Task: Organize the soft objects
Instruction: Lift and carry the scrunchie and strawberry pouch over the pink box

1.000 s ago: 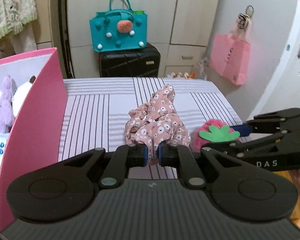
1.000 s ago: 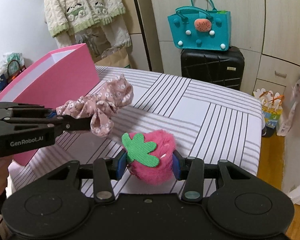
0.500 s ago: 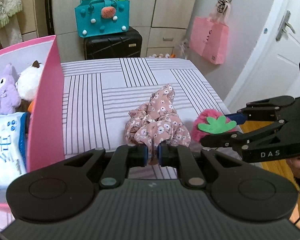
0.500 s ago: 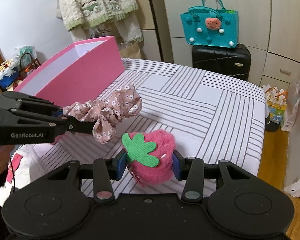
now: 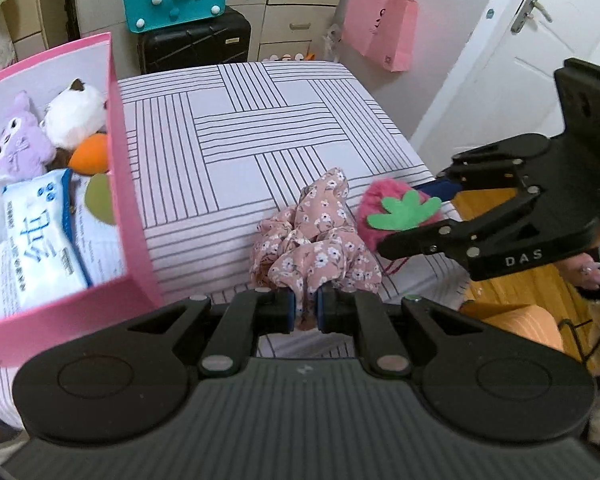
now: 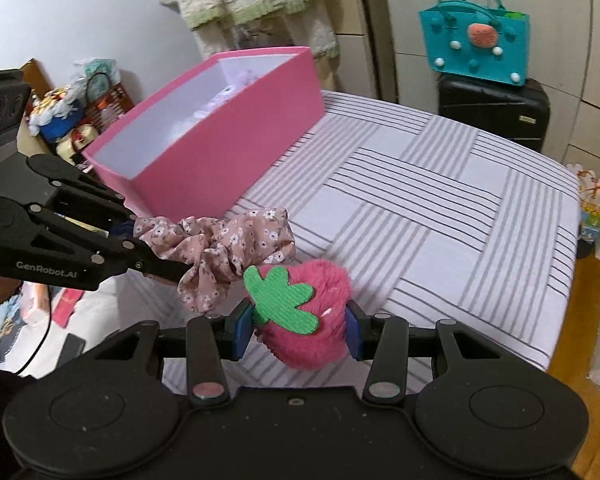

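My left claw point(image 5: 306, 307) is clenched tight on the floral scrunchie point(image 5: 316, 248), which bunches at lower centre of the left view, held up off the striped bed point(image 5: 260, 128). My right claw point(image 6: 298, 330) grasps the pink plush strawberry point(image 6: 308, 320) just beside it. The pink box point(image 5: 126, 184) sits at the left of that frame with plush toys point(image 5: 16, 140) and a tissue pack point(image 5: 32, 244) inside.
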The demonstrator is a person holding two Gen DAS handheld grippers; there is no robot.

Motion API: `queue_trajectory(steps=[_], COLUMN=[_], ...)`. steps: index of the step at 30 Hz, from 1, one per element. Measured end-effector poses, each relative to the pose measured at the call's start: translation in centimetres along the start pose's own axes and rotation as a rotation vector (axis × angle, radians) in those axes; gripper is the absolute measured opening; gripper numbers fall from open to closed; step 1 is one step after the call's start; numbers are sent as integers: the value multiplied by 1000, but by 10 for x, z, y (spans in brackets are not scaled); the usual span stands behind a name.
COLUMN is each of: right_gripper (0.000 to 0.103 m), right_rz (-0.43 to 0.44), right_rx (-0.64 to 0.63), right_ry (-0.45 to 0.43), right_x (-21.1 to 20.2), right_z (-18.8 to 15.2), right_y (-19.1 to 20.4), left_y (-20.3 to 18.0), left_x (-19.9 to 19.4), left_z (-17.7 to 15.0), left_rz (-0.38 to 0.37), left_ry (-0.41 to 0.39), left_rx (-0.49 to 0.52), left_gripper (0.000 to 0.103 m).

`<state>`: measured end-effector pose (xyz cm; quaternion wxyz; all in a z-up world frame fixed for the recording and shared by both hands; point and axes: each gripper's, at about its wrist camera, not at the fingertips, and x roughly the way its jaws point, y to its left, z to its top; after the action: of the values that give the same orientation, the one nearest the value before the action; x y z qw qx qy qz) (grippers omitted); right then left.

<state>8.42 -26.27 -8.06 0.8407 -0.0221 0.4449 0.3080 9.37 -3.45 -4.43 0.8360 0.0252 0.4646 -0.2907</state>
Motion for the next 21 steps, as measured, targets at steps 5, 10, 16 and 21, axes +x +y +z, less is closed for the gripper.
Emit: queue_trajectory(steps=[5, 10, 16, 21], right_gripper=[51, 51, 51, 51], right_rz=[35, 65, 109, 117], right_rx=[-18, -29, -72, -107], right_ry=[14, 17, 2, -22], right_x=[-3, -4, -9, -13], right_z=[8, 14, 30, 46], right_y=[16, 32, 50, 61], left_y=[11, 19, 20, 27], left_x=[-24, -46, -79, -103], left_z=[-11, -21, -20, -16], left_rz=[-4, -18, 2, 5], left_ry=[-14, -31, -125, -199], left_rx=[-37, -67, -53, -51], left_gripper=[9, 9, 9, 9])
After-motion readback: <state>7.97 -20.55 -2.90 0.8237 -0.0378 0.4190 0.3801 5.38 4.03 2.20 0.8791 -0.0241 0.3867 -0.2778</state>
